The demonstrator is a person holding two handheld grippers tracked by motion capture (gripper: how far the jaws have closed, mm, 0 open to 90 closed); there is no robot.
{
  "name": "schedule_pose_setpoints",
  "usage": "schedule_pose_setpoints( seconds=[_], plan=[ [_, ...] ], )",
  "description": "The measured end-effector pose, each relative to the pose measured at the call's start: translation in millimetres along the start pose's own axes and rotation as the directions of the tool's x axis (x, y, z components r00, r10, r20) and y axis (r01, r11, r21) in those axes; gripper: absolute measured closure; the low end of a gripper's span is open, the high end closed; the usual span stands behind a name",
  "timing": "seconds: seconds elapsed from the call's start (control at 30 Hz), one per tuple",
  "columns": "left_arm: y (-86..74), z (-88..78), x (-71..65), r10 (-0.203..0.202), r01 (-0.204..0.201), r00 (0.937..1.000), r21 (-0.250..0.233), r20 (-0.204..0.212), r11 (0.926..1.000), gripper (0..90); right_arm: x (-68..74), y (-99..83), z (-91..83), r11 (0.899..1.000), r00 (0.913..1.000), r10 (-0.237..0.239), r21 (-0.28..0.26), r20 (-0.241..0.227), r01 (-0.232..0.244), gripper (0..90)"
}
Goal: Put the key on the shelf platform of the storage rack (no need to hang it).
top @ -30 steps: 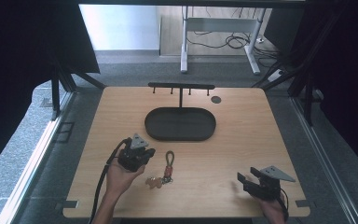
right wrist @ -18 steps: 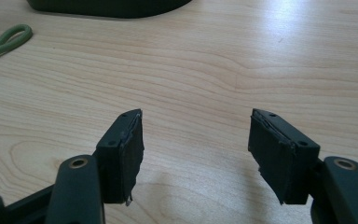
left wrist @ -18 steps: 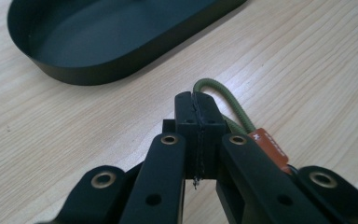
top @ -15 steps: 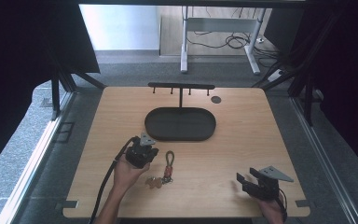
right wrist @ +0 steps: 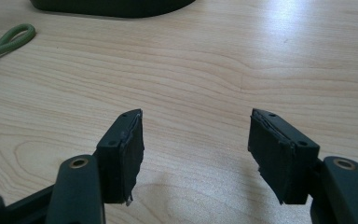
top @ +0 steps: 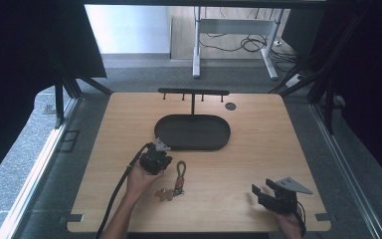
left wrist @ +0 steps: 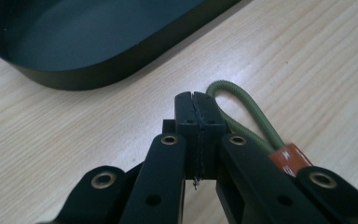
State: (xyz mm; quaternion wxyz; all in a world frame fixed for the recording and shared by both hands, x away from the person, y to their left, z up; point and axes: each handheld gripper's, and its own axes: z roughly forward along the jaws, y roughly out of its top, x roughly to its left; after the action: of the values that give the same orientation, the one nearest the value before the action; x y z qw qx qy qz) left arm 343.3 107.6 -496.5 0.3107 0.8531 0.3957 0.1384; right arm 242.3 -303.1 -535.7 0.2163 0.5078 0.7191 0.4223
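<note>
Left gripper (top: 162, 148): jaws pressed together, empty, just beside the green cord loop (left wrist: 242, 105), near the black tray (top: 192, 132). Right gripper (right wrist: 196, 140): jaws wide, empty, well apart from the tray.

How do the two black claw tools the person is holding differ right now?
The left gripper has its jaws pressed together with nothing between them; the right gripper has its jaws wide apart. The left gripper sits beside the green cord loop near the dark oval tray; the right gripper waits at the table's near corner. Both are black and hand-held.
</note>
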Motion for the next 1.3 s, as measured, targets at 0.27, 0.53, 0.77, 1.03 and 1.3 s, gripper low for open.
schedule_pose_setpoints(
  seconds=[0.27, 0.53, 0.77, 1.03, 1.3],
  plan=[
    [-0.1, 11.7, 1.3, -0.005, 0.005, 1.0, 0.018, 0.004, 0.9998, 90.0, -0.3, 0.0, 0.0, 1.0, 1.0, 0.001, 0.0, 0.003, -0.001, 36.7],
    [5.2, 16.1, -4.9, 0.021, -0.021, 0.9997, 0.044, 0.008, 0.9988, 89.9, 0.1, 0.4, 0.6, 1.0, 1.0, 0.0, 0.004, 0.001, 0.0, 36.8],
    [16.2, 20.0, -5.6, 0.035, -0.035, 0.9994, 0.048, 0.008, 0.9982, 89.9, 1.4, 0.1, 0.3, 1.0, 1.0, -0.001, 0.002, 0.002, 0.001, 36.9],
    [13.4, 35.7, -0.1, 0.036, -0.037, 0.9992, 0.097, 0.016, 0.9946, 90.0, 2.7, 1.3, 2.5, 1.0, 1.0, -0.006, 0.006, -0.005, 0.006, 36.9],
    [13.7, 41.7, -12.2, 0.057, -0.06, 0.9977, 0.098, 0.036, 0.9934, 89.9, 1.4, 0.8, 1.5, 1.0, 1.0, -0.005, 0.002, -0.001, 0.005, 37.0]
  ],
)
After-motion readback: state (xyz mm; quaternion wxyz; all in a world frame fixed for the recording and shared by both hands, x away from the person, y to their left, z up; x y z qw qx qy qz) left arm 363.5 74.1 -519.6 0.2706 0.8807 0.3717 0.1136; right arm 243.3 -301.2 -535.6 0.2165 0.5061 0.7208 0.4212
